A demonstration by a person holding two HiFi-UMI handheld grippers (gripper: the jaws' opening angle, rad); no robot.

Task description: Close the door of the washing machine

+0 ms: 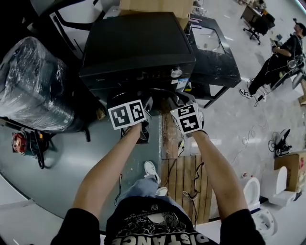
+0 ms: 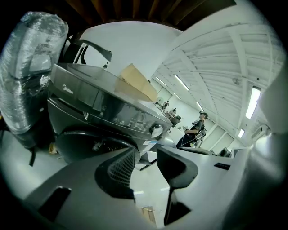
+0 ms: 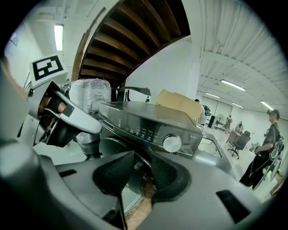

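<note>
The washing machine [image 1: 138,48] stands just beyond left gripper [image 2: 145,166] and right gripper [image 3: 141,173].

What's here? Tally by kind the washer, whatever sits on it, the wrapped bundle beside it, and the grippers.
washing machine: 1
cardboard box: 1
plastic-wrapped bundle: 1
grippers: 2, left gripper and right gripper
Total: 5
</note>
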